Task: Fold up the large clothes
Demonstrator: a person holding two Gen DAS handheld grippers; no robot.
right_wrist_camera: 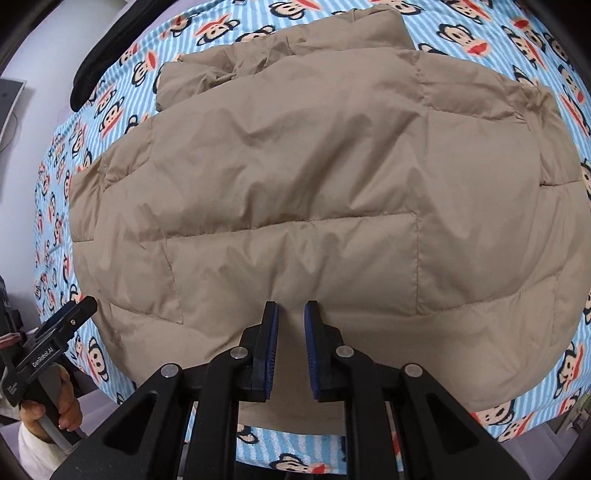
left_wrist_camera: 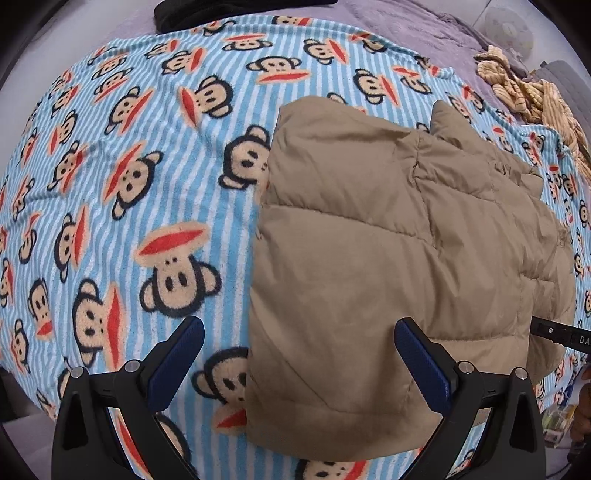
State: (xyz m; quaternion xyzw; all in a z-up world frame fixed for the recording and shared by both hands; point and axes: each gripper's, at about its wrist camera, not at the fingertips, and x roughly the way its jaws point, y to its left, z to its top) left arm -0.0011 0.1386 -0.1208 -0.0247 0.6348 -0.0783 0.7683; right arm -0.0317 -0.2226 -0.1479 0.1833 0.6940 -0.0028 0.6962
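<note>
A tan quilted puffer jacket (left_wrist_camera: 388, 258) lies folded on a blue striped monkey-print blanket (left_wrist_camera: 110, 184). My left gripper (left_wrist_camera: 299, 343) is open above the jacket's near left edge, one finger over the blanket, the other over the jacket. In the right wrist view the jacket (right_wrist_camera: 314, 177) fills the frame. My right gripper (right_wrist_camera: 291, 314) hovers over its near edge with the jaws nearly closed, a narrow gap between them and nothing clearly pinched. The left gripper's body (right_wrist_camera: 48, 347) shows at the lower left, held by a hand.
A black garment (left_wrist_camera: 221, 11) lies at the far edge of the blanket. A yellow-striped knit garment (left_wrist_camera: 528, 88) lies at the far right on a purple cover (left_wrist_camera: 424, 22). The blanket's near edge (right_wrist_camera: 295, 454) drops off just below my right gripper.
</note>
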